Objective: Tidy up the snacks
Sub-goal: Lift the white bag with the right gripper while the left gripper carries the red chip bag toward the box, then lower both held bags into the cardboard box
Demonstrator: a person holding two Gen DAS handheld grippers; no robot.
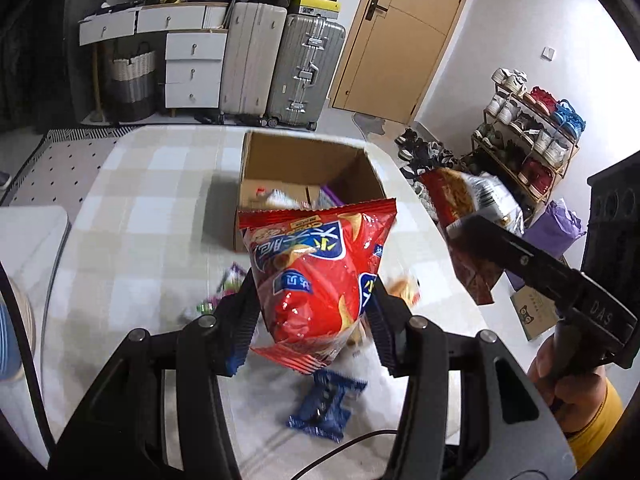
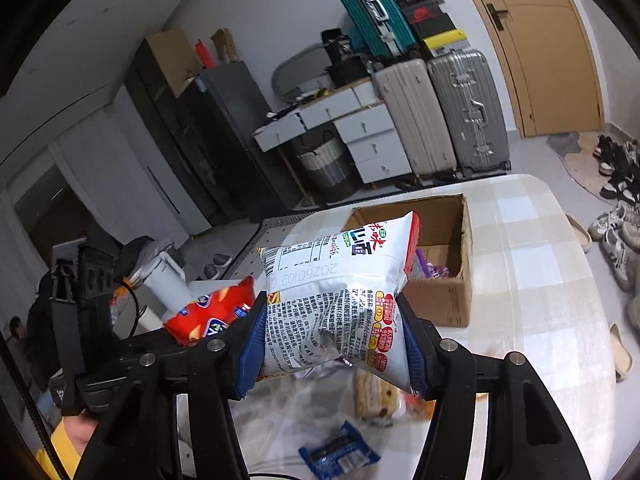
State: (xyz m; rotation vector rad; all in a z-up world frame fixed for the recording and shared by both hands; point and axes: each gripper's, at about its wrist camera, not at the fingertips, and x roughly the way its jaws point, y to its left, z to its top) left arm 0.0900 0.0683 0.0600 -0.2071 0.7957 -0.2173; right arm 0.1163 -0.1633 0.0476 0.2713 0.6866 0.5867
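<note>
2 packets are in hand, 1 per gripper, both raised clear of the table (image 1: 132, 208) and short of the box (image 1: 308, 184).

Left gripper (image 1: 316, 312): clenched on the red chip bag (image 1: 316, 276), pads pressing its lower half, bag upright and hanging in front of the box's near wall. Right gripper (image 2: 334, 340): clenched on the white noodle packet (image 2: 336, 300), pads squeezing both sides, printed back toward the camera.

Step in hand, by my judgement: carrying both packets to the box. It stands open at the far part of the table, with a few packets already inside, purple wrappers among them. Loose items remain on the table below the grippers: a blue packet (image 1: 324, 408), a pale cake bar (image 2: 374, 396), and small wrappers too blurred to name.

Next move calls for bringing each packet over the open top, clear of the near wall, then easing the jaws apart. The 2 grippers sit close together, so going in 1 at a time would avoid a knock.

Pose: both grippers tilt downward toward the box. In the left view, the right gripper enters from the right side, a hand (image 1: 568, 384) with a yellow cuff gripping its handle.
</note>
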